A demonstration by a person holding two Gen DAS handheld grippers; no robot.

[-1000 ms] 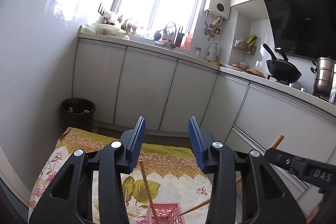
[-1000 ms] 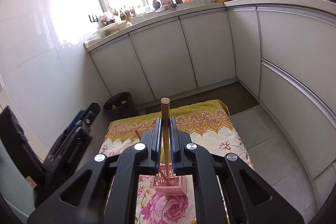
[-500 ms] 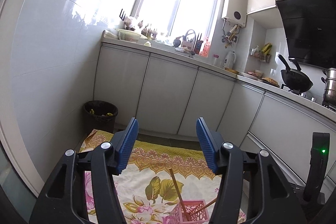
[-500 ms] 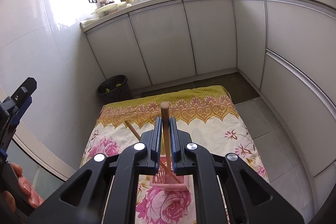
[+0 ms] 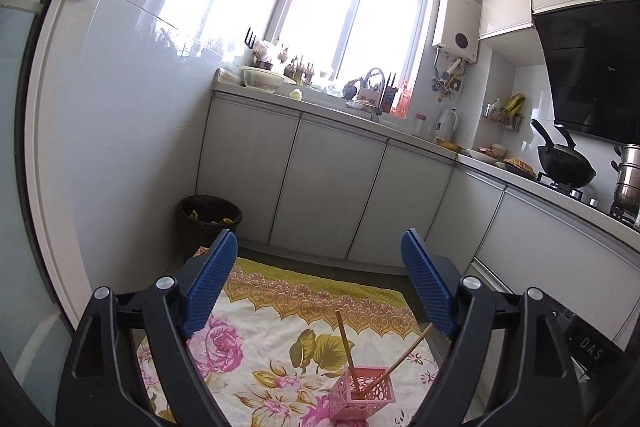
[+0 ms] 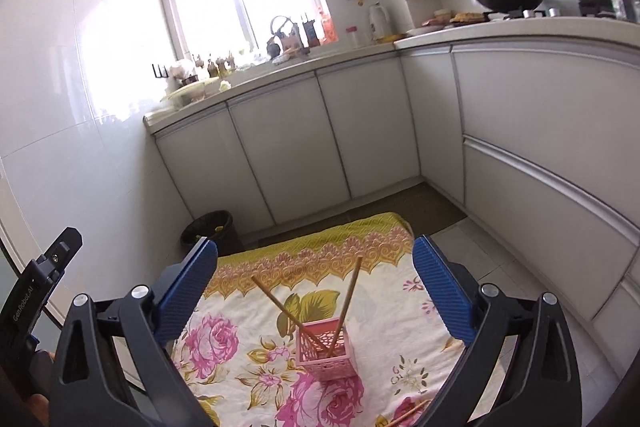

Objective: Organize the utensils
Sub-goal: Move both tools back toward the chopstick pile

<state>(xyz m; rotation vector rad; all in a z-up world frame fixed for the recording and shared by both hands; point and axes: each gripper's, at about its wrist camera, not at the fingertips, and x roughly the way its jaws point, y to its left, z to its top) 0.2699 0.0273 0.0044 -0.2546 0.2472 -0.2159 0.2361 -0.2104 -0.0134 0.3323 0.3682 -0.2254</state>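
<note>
Between placements in the tidying job, by the look of it: two wooden chopsticks (image 6: pixel 347 301) standing tilted in the pink lattice basket (image 6: pixel 329 355), crossing near its floor and leaning apart at the top, the basket upright on the floral cloth (image 6: pixel 240 339) spread over the kitchen floor. Seen again from the left wrist as the same pink lattice basket (image 5: pixel 362 393) with both sticks leaning out of it. One more chopstick (image 6: pixel 408 414) lying flat on the cloth at the near edge of the right view, close beside the right claw's arm, partly hidden; likely the next item to collect. Calls for lowering a claw to cloth level, lining the pads along either side of the thin stick, pinching near its middle, then lifting and tipping it upright over the basket mouth without knocking the two already inside. Right claw (image 6: pixel 314 281) spread wide, holding nothing, raised above the cloth and aimed down and forward so the basket sits between its blue pads. Left claw (image 5: pixel 320 281) likewise fully apart and empty, held higher and more level, pointing toward the cabinets (image 5: pixel 328 187) under the window, basket low in its view. Bin (image 6: pixel 210 229) in the corner, well apart from the work.
</note>
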